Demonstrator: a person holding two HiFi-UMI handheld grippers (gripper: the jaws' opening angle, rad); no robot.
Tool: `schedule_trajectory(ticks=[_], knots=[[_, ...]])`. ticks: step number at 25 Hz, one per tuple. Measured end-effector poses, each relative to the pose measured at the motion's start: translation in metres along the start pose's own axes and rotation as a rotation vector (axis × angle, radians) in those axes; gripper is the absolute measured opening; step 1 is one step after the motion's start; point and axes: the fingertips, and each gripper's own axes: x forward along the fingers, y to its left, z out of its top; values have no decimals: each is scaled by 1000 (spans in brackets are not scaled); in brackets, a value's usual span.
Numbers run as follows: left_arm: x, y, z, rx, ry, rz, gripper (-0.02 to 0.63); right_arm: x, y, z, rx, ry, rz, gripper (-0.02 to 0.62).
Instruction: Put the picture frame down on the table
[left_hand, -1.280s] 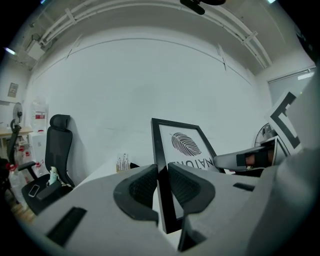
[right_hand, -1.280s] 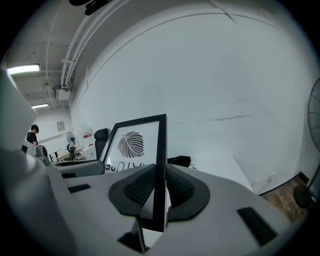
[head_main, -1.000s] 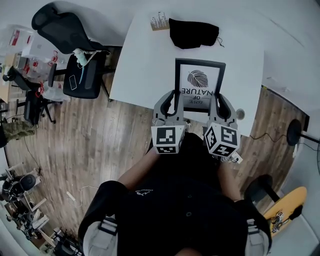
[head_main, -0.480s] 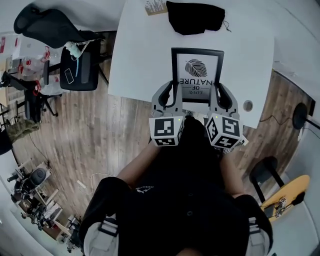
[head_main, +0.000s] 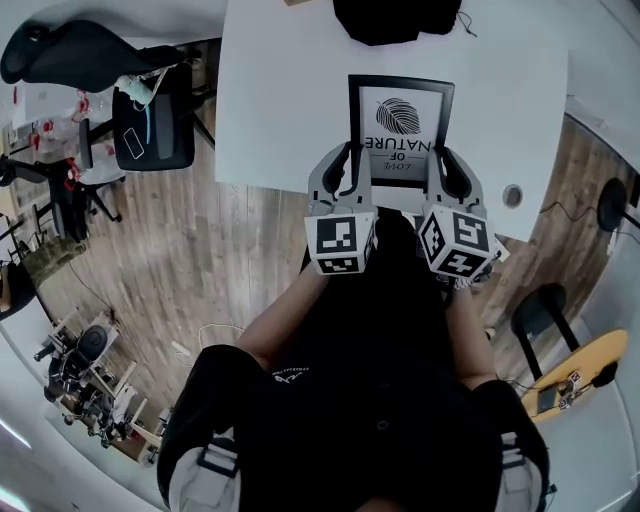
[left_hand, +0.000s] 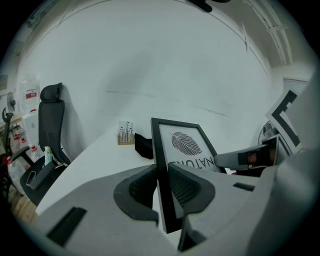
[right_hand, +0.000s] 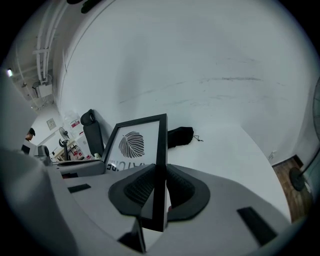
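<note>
Left hand-held gripper (left_hand: 162, 176) and right hand-held gripper (right_hand: 159, 175) clamp picture frame (head_main: 400, 122) (seemingly tilted).

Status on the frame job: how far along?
Done: the picture frame is over the white table. In hand: the left gripper and right gripper are each shut on one of its side edges. Left: lay it flat and open both. I can't confirm it touches the table yet.

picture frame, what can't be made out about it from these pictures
- Whether the picture frame touches the table: its near edge is covered by the left gripper and right gripper in the head view, and by the jaws in both gripper views.
- Its back: turned away from every view.
- Black pouch: cut off by the head view's top edge.
</note>
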Motion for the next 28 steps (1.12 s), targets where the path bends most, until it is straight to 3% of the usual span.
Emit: schedule_trajectory(ticks=[28], knots=[[75, 43, -111, -93, 305, 18, 75, 93, -13, -98, 9, 295, -31, 67]])
